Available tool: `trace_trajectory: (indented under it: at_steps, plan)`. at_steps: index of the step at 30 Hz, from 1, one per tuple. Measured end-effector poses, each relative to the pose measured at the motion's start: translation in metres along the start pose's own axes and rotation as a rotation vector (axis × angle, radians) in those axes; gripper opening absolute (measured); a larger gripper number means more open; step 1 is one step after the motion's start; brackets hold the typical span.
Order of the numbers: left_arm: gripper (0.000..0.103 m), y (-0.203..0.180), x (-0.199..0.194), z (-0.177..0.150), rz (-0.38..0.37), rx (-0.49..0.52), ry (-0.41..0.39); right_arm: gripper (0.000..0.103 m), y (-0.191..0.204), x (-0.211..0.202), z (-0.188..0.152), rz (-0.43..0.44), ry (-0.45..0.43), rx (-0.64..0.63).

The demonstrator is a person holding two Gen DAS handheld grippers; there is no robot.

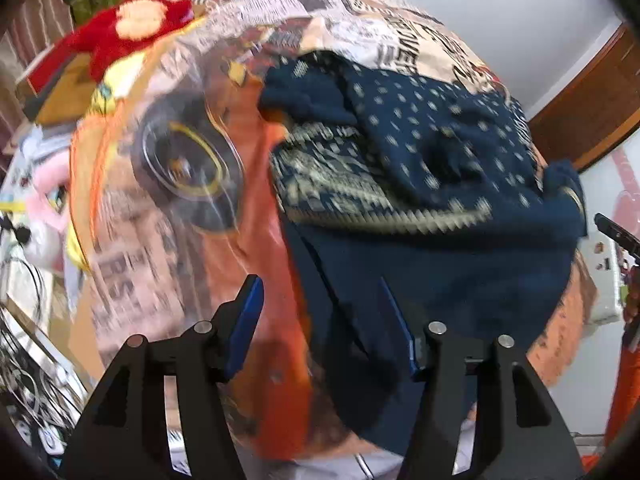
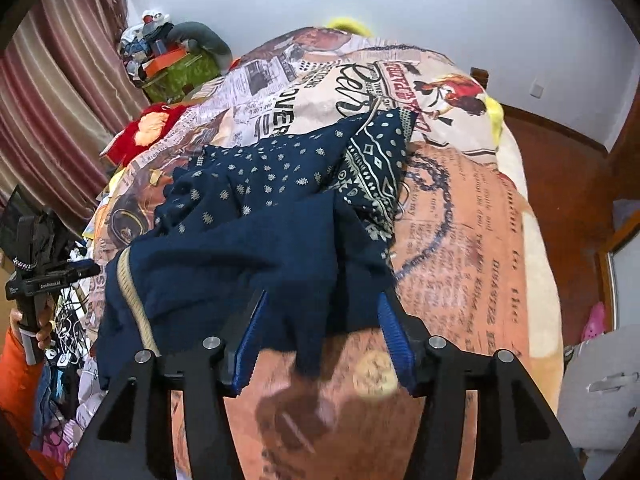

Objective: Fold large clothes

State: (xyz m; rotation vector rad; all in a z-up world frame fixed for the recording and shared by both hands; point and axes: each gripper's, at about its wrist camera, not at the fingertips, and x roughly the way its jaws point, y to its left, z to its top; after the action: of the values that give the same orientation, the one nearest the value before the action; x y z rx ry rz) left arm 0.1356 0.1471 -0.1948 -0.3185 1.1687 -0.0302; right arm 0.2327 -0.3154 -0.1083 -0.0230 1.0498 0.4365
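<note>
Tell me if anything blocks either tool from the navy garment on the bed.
Nothing visible does. The navy garment lies bare on the printed bedspread; the right tool and left tool are open right at its near edge.

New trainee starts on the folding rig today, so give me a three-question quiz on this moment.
1. True or false: the navy garment lies folded flat on the bedspread.
2. Which gripper is open: A left, B right, C both?
3. Fill in: the red plush toy lies near the bed's ____ edge in the right wrist view.

Key: 1 false, it is crumpled; 2 C; 3 left.
</note>
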Motion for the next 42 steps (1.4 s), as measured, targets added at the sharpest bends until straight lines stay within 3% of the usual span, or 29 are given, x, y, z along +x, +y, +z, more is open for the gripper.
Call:
trace_trajectory:
  at_steps: [4,9,16,21,27,31,32,35,37,39,42]
  plan:
    - [0.061,-0.011,0.003,-0.028,-0.061,-0.004,0.056,0.055,0.006,-0.016,-0.017,0.01,-0.016,-0.017]
    - [0.061,-0.02,0.014,-0.056,-0.079,-0.019,0.103,0.056,0.012,-0.025,-0.035,0.021,-0.022,-0.033]
    - [0.067,-0.012,0.024,-0.079,-0.172,-0.166,0.146,0.057,0.013,-0.025,-0.048,0.031,-0.013,-0.032]
    - [0.082,-0.017,0.028,-0.083,-0.233,-0.229,0.156,0.057,0.009,-0.017,-0.05,0.041,0.004,-0.025]
    - [0.084,-0.025,0.031,-0.077,-0.325,-0.27,0.176,0.057,0.002,-0.005,-0.048,0.054,0.03,0.005]
    - [0.083,-0.02,0.033,-0.073,-0.371,-0.309,0.14,0.057,-0.001,0.001,-0.045,0.064,0.033,0.019]
    - [0.078,-0.018,0.032,-0.073,-0.374,-0.314,0.125,0.057,-0.002,0.004,-0.043,0.071,0.037,0.026]
    - [0.046,-0.019,0.028,-0.073,-0.295,-0.285,0.098,0.057,-0.004,0.011,-0.04,0.086,0.051,0.042]
    - [0.038,-0.016,0.025,-0.073,-0.297,-0.285,0.09,0.057,-0.005,0.017,-0.037,0.105,0.06,0.057]
    - [0.021,-0.011,0.023,-0.075,-0.298,-0.282,0.083,0.057,-0.007,0.023,-0.032,0.112,0.07,0.069]
    - [0.014,-0.015,0.012,-0.07,-0.299,-0.26,0.049,0.057,-0.011,0.028,-0.024,0.124,0.057,0.105]
